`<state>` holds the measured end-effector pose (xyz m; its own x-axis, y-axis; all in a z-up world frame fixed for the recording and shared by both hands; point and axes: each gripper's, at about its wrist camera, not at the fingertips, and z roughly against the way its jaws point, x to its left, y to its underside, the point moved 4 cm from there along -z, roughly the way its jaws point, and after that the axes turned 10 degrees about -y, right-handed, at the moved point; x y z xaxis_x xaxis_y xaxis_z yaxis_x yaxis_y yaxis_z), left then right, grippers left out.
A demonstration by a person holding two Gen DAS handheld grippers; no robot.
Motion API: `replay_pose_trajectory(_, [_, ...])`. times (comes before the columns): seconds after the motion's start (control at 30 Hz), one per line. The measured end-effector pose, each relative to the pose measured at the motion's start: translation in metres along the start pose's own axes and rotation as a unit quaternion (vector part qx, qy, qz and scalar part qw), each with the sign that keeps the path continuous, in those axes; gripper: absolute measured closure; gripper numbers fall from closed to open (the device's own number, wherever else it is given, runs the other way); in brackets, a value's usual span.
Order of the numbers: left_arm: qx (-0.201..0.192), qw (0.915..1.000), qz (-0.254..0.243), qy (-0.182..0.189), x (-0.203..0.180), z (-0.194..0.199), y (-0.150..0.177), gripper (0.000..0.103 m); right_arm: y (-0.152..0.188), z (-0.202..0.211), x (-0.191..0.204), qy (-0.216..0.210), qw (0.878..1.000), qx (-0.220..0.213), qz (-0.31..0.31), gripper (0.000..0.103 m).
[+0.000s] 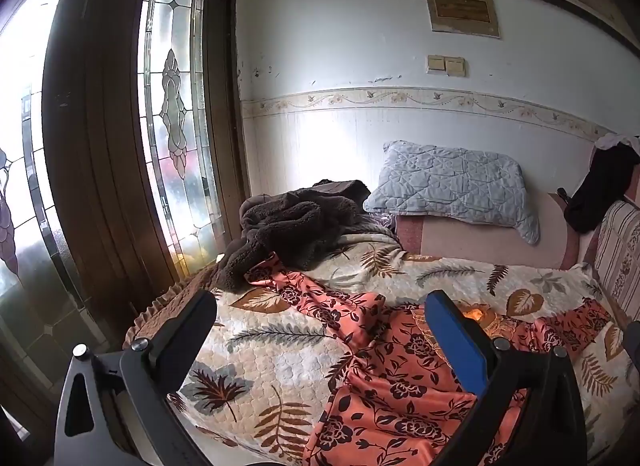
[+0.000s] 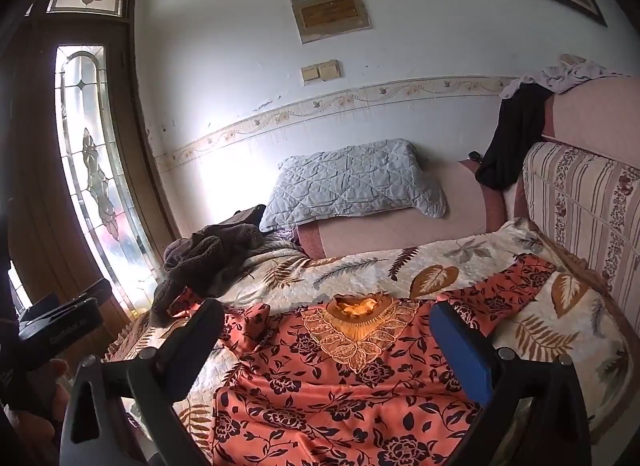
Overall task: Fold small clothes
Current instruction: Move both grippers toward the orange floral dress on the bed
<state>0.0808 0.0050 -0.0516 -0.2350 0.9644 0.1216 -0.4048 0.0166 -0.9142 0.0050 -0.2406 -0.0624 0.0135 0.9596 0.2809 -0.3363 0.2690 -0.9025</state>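
An orange garment with a dark flower print (image 1: 384, 378) lies spread flat on the leaf-patterned quilt (image 1: 272, 350), its embroidered gold collar (image 2: 356, 318) toward the wall and sleeves out to both sides. It also shows in the right wrist view (image 2: 320, 386). My left gripper (image 1: 320, 318) is open and empty, held above the garment's left sleeve side. My right gripper (image 2: 326, 326) is open and empty, held above the garment's chest, below the collar. The left gripper body shows in the right wrist view (image 2: 60, 326) at the far left.
A brown fleece garment (image 1: 288, 225) is bunched at the quilt's far left. A grey quilted pillow (image 1: 452, 181) rests on a pink bolster (image 2: 400, 225) by the wall. Black and white clothes (image 2: 516, 129) hang over the striped sofa back (image 2: 580, 201). A wooden glass door (image 1: 120, 145) stands left.
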Motion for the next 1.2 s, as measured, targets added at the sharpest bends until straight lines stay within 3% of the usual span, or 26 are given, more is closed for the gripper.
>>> replay_pose_trajectory(0.6, [0.009,0.9999,-0.005,-0.001,-0.007,-0.015,0.005,0.0,0.006,-0.019,-0.007,0.002,1.0,0.014,-0.002,0.0])
replay_pose_trajectory(0.97, [0.023,0.9995,-0.024,-0.003,-0.034,-0.043,0.008,0.0,0.013,-0.052,-0.029,0.009,0.999,0.04,-0.02,0.0])
replay_pose_trajectory(1.2, [0.04,0.998,-0.049,0.001,-0.069,-0.074,0.017,0.0,0.021,-0.085,-0.066,0.02,0.996,0.06,-0.063,0.0])
